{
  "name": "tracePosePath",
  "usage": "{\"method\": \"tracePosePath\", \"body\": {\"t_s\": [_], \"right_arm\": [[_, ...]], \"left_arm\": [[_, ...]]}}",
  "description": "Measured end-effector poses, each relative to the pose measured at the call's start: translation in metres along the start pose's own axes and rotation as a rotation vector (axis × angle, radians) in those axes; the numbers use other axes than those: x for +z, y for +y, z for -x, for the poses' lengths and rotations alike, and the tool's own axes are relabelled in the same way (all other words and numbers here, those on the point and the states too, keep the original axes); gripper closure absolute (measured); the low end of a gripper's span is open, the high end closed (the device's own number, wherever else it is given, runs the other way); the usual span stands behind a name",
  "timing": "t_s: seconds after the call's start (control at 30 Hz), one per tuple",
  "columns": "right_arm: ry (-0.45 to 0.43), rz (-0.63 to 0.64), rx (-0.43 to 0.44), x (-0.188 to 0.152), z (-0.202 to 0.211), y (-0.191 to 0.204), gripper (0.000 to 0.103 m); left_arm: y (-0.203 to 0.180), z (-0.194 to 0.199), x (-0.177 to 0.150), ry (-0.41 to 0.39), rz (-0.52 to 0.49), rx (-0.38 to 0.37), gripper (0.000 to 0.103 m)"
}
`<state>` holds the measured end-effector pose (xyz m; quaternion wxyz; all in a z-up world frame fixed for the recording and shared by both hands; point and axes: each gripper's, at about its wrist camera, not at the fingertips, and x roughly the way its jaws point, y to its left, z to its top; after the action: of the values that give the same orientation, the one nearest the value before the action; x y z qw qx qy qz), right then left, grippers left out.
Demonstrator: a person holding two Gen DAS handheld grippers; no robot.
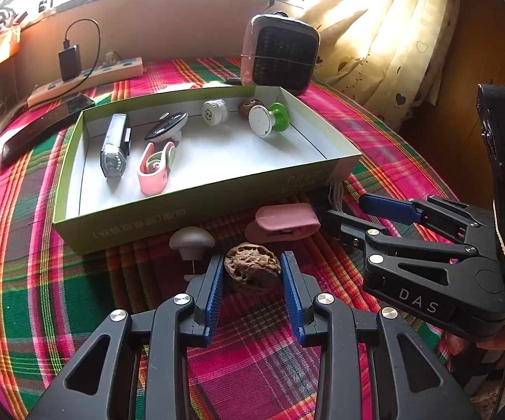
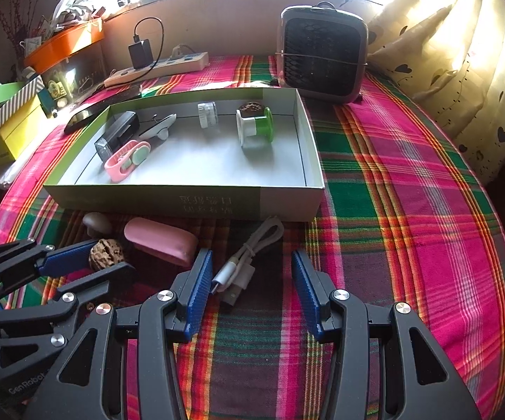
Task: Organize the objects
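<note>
Walnut (image 1: 252, 267) sits pinched between the left tool (image 1: 252, 273) pads, lower centre; white cable (image 2: 245, 262) lies lengthwise inside the spread right tool (image 2: 252, 280).

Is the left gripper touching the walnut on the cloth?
Touching. In the left wrist view, the left gripper's blue pads sit pressed against both sides of the walnut.

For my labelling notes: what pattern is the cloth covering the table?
A plaid tablecloth in pink, green and orange stripes, clearest in the right wrist view.
</note>
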<state>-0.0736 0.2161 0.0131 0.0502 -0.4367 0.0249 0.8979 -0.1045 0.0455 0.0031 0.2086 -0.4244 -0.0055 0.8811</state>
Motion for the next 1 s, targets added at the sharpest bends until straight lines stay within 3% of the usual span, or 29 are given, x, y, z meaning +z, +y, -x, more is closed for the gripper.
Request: {"method": "tracePosePath", "body": {"t_s": [0.73,1.0], "right_arm": [[-0.005,-0.012,-0.006,-0.008,0.0017,-0.008,0.056],[-0.012,-0.008,0.006,-0.0091,0.0033,-0.0076,0.079]], "left_arm": [[-0.0012,-0.0001,-0.0008,0.0,-0.014,0.018,0.073],[-0.0008,0.0,-0.0011,0.0,-0.013,0.017,0.073]]}}
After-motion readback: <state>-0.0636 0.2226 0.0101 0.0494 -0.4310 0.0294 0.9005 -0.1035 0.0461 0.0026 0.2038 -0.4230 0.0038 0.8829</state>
